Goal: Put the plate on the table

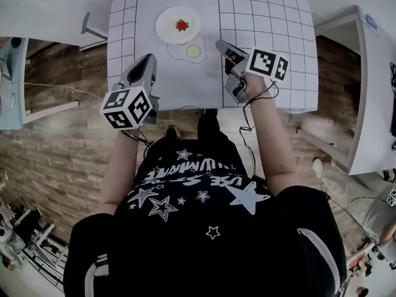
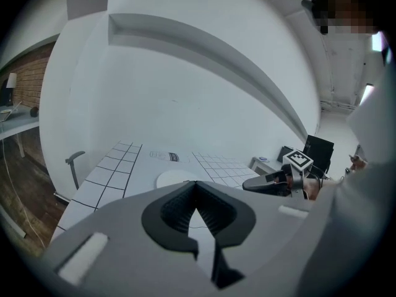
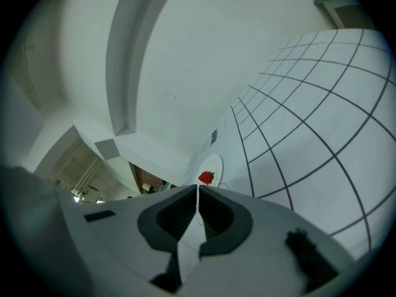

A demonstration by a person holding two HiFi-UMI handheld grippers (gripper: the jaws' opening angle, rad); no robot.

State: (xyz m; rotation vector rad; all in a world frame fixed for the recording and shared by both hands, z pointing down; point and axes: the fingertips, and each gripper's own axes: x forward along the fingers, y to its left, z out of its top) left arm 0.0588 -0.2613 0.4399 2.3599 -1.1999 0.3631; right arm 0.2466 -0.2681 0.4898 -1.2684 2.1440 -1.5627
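Plate (image 1: 164,28) lies flat on the table (image 1: 272,17), on the plain middle strip between the gridded margins, towards the far side. A strawberry (image 1: 181,25) sits on it, and a printed fried-egg outline (image 1: 192,50) is just near-side of it. Judged from this, the placing step looks finished: the plate rests on its own, nothing touching it. Left claw (image 1: 147,59) hangs over the near left part of the table, well apart from the plate. Its own view shows the two jaws pressed together at the tips (image 2: 197,183), nothing between them, with the plate (image 2: 172,178) beyond. Right claw (image 1: 221,44) hovers near-right of the plate, close to the egg outline but apart from both. In its own view the jaws meet along a thin seam (image 3: 198,188), pinching nothing, and the plate (image 3: 215,163) and strawberry (image 3: 205,177) lie ahead of the tips. Little seems left to do. If the plate needs a nudge to centre it, that calls for the right claw to spread first and take the rim from the near side, keeping the plate level so the strawberry doesn't roll off. Otherwise both claws only need to draw back towards the near edge, clear of the rim.
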